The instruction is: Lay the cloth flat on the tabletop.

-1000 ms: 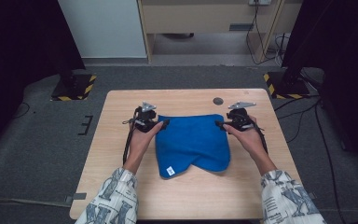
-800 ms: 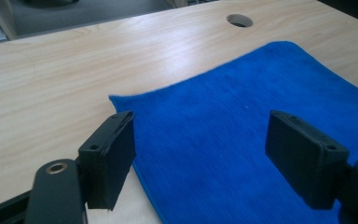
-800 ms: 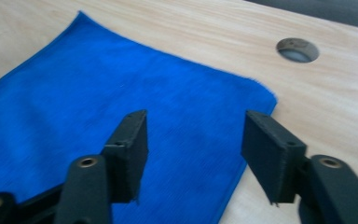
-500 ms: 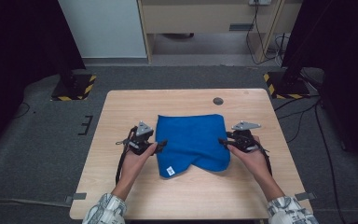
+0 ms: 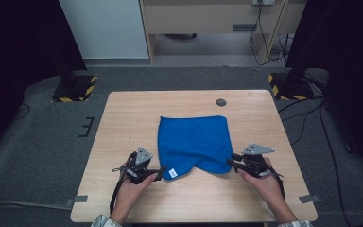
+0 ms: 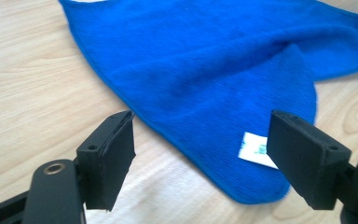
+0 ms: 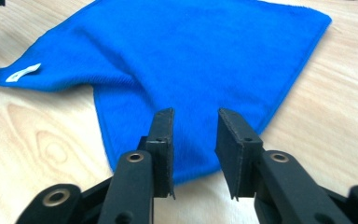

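A blue cloth [image 5: 194, 142] lies flat on the wooden table [image 5: 132, 113], with a white tag [image 5: 172, 173] at its near left corner. My left gripper [image 5: 160, 172] is at that corner. Its jaws are open wide [image 6: 205, 135] and the tagged corner [image 6: 256, 149] lies between them, untouched. My right gripper [image 5: 231, 160] is at the near right corner. Its jaws [image 7: 196, 116] have just been closing and now stand a narrow gap apart over the cloth's edge [image 7: 191, 154]. Cloth shows in the gap, but the pads do not press on it.
A small dark round hole [image 5: 221, 102] sits in the tabletop beyond the cloth. Bare wood surrounds the cloth on all sides. Yellow-and-black striped stand bases [image 5: 73, 90] [image 5: 288, 85] sit on the floor behind the table's far corners.
Both hands have drawn back along the cloth's sides, from its far corners to its near corners. The cloth has stayed in place.
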Available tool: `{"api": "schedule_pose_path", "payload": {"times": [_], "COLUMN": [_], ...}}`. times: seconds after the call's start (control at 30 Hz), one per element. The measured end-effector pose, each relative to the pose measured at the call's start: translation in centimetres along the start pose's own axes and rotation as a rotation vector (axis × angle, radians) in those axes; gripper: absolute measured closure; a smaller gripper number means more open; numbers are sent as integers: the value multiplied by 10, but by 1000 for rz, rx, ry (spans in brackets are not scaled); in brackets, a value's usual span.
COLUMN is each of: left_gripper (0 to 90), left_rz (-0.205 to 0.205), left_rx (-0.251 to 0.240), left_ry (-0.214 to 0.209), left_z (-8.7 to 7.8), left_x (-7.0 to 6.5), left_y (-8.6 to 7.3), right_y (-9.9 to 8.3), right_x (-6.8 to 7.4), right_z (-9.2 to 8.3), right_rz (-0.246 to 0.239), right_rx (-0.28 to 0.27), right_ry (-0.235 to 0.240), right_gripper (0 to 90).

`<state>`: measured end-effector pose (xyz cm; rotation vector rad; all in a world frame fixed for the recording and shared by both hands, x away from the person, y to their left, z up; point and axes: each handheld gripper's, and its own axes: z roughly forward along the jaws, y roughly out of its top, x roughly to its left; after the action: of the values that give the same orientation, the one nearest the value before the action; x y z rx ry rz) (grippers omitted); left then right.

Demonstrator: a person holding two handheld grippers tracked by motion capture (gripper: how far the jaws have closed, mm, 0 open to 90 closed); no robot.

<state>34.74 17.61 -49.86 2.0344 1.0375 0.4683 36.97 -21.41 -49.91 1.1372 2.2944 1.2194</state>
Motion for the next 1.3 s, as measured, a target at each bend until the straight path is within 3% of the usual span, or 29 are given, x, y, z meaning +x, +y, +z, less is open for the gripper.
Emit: {"api": "schedule_pose_path", "payload": {"times": [0.23,0.27,0.37,0.5,0.63,0.93,1.0,1.3], "left_gripper": [241,241,223,239,259,258,258,289], "left_rz": [74,92,92,86,71,65,44,63], "left_rx": [102,125,146,152,146,173,170,172], "left_ry": [16,16,3,3,-14,-17,-19,-3], "left_z": [21,26,30,31,32,25,23,20], "left_x": [-15,-16,-16,-14,-11,5,10,5], "left_y": [-7,-9,-10,-11,-12,-15,-17,-18], "right_y": [-7,-7,-11,-13,-16,-20,-21,-23], "right_x": [-1,-1,5,9,12,5,3,8], "right_z": [0,4,15,22,26,18,16,12], "right_rz": [-2,-11,-48,-66,-108,-96,-91,-121], "right_rx": [26,34,90,120,164,175,177,194], "right_ry": [-11,-9,-18,-20,-36,-42,-36,-27], "right_gripper": [648,624,509,482,533,565,567,525]}}
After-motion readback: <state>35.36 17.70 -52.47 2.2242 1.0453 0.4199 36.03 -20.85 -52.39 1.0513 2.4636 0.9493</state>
